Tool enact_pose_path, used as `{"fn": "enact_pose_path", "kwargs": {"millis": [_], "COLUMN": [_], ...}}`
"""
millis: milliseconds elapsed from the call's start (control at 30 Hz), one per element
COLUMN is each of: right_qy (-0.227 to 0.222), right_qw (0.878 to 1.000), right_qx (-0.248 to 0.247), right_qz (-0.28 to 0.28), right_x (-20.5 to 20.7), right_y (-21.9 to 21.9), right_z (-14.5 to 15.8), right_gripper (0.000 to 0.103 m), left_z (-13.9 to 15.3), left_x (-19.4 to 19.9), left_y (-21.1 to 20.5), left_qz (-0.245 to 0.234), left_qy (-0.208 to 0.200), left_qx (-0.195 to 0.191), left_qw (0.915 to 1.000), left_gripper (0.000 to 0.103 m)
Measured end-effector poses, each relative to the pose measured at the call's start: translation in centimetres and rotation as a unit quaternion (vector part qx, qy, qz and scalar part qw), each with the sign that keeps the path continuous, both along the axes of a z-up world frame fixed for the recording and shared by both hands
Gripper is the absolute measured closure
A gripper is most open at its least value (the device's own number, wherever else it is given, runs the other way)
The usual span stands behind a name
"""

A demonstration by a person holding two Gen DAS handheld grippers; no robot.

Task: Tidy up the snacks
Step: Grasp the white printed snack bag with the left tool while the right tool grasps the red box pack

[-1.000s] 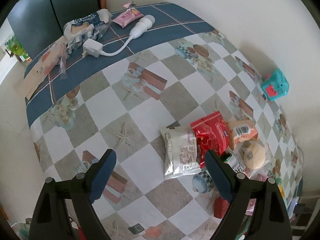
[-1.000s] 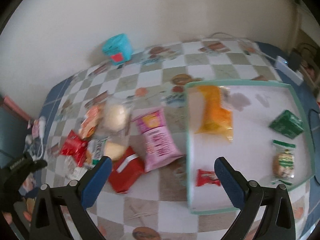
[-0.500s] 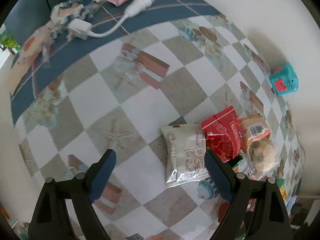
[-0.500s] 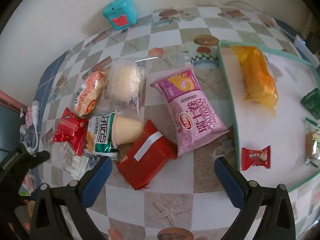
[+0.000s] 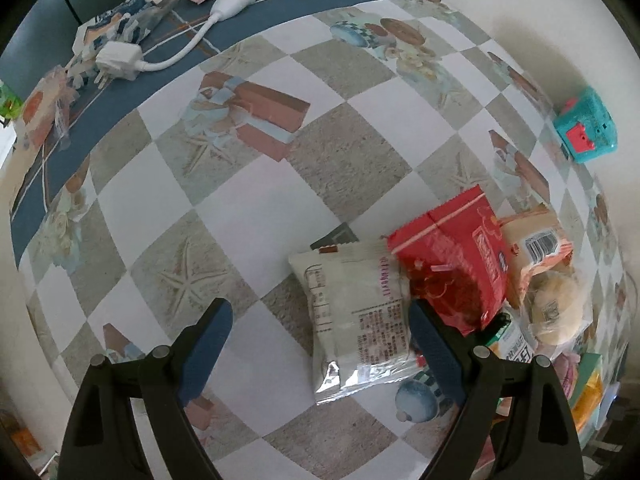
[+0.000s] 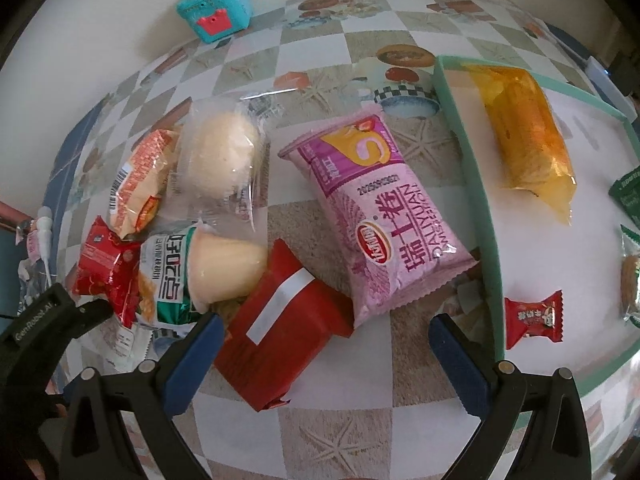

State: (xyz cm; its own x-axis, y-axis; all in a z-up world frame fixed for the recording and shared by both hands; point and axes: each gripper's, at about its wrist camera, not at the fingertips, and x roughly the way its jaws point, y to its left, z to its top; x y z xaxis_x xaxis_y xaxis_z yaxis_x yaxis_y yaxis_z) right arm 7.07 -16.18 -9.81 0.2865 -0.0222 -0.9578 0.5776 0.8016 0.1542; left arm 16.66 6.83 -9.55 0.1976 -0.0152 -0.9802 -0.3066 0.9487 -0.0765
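My left gripper (image 5: 320, 332) is open and empty, just above a white snack packet (image 5: 356, 316) lying beside a red packet (image 5: 452, 260). My right gripper (image 6: 320, 344) is open and empty, its jaws either side of a red box (image 6: 276, 332). A pink wafer packet (image 6: 384, 228), a clear-wrapped bun (image 6: 220, 160), a green-labelled bread pack (image 6: 200, 272) and an orange packet (image 6: 136, 184) lie in a pile. A green-rimmed white tray (image 6: 476, 200) at the right holds an orange packet (image 6: 528, 132), a small red candy (image 6: 532, 320) and green packets.
A teal toy box (image 6: 216, 4) stands by the wall; it also shows in the left wrist view (image 5: 584, 128). A white charger and cable (image 5: 160, 56) and several wrappers lie on the blue border of the tablecloth. The left gripper's body (image 6: 44, 324) shows at the left.
Both grippers have moved down and closer to the snack pile. The right gripper swung left from the tray to over the red box. Both stayed open.
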Motion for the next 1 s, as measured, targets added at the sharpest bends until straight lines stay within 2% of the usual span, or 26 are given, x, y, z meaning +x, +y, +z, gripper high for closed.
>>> {"fn": "enact_pose_path", "kwargs": {"millis": [200,367,533,633,667,767,800,900,1000], "right_qy": [0.006,0.026,0.029,0.025,0.024,0.024,0.025,0.028,0.034], "right_qw": [1.0,1.0,0.999,0.999,0.999,0.998,0.998,0.996,0.992], "right_qx": [0.001,0.007,0.01,-0.002,-0.005,-0.018,-0.025,-0.044,-0.069], "right_qz": [0.014,0.006,0.011,0.025,0.032,0.054,0.06,0.079,0.095], "right_x": [0.8,0.0,-0.3,-0.8,-0.8,-0.4,-0.3,-0.1,0.4], "right_y": [0.6,-0.3,-0.6,0.0,0.5,1.5,1.7,2.7,4.4], "right_z": [-0.5,-0.9,-1.1,-0.8,-0.6,-0.7,-0.7,-0.9,-1.1], "right_gripper": [0.0,0.0,0.005,0.017,0.022,0.027,0.028,0.028,0.028], "left_z": [-0.5,-0.8,-1.2,-1.4,-1.4,-1.4,-1.4,-1.3,-1.4], "left_x": [0.3,0.1,0.3,0.5,0.6,0.7,0.6,0.6,0.7], "left_y": [-1.2,-0.7,0.1,-0.4,-0.8,-1.7,-1.9,-2.4,-2.9], "left_qz": [-0.029,0.0,0.011,-0.007,-0.013,-0.031,-0.034,-0.044,-0.048], "left_qy": [0.011,0.024,0.035,0.035,0.034,0.031,0.032,0.027,0.027], "left_qx": [0.026,0.045,0.043,0.038,0.038,0.041,0.04,0.043,0.05], "left_qw": [0.9992,0.9987,0.9984,0.9986,0.9986,0.9982,0.9981,0.9977,0.9972], "left_gripper": [0.013,0.013,0.013,0.015,0.017,0.04,0.044,0.049,0.049]}}
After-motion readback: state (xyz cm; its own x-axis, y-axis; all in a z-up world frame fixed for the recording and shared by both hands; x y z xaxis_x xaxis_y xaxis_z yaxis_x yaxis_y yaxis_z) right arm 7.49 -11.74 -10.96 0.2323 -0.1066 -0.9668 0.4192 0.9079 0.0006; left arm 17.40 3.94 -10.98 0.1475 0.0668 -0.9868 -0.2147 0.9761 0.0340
